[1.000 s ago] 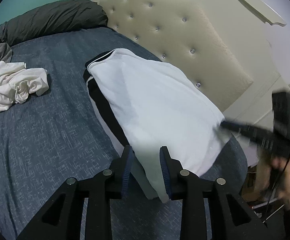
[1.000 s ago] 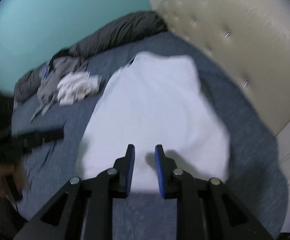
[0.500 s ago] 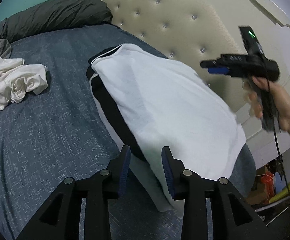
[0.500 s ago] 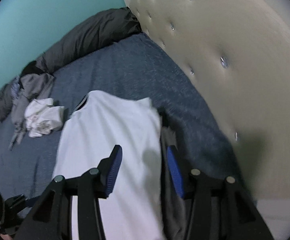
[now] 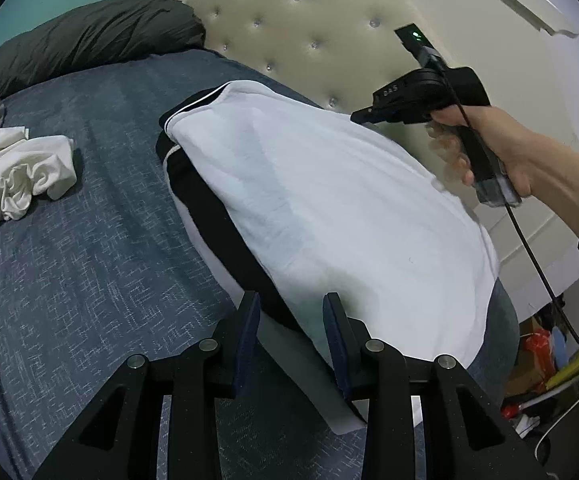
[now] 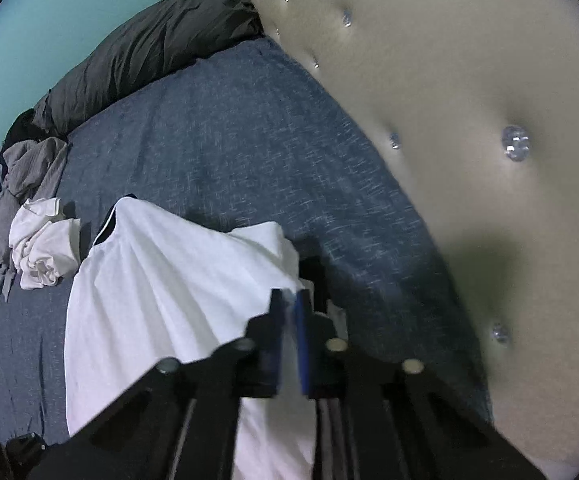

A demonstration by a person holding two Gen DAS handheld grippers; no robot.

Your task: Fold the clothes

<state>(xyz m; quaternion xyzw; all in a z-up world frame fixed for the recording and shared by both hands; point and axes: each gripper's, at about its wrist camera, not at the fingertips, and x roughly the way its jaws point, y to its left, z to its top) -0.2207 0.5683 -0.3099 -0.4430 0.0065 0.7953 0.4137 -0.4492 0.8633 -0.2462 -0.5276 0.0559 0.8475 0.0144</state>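
Pinching the white shirt's point(image 6: 161, 300) edge, the right gripper point(image 6: 287, 304) is closed; left gripper point(image 5: 291, 320) fingers straddle its hem, parted.

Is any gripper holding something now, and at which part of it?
The right gripper is shut on the white shirt, pinching its edge on the headboard side. The left gripper straddles the shirt's opposite edge; its hold cannot be told.

Blue bed point(image 5: 89, 280): white shirt point(image 5: 329, 208), crumpled white garment point(image 5: 13, 176), dark duvet point(image 5: 89, 36).

White shirt point(image 5: 329, 208) on blue bed point(image 5: 89, 280), center frame; left gripper point(image 5: 291, 340) fingers part-open straddling its near fold; crumpled white cloth point(image 5: 13, 176) left edge.
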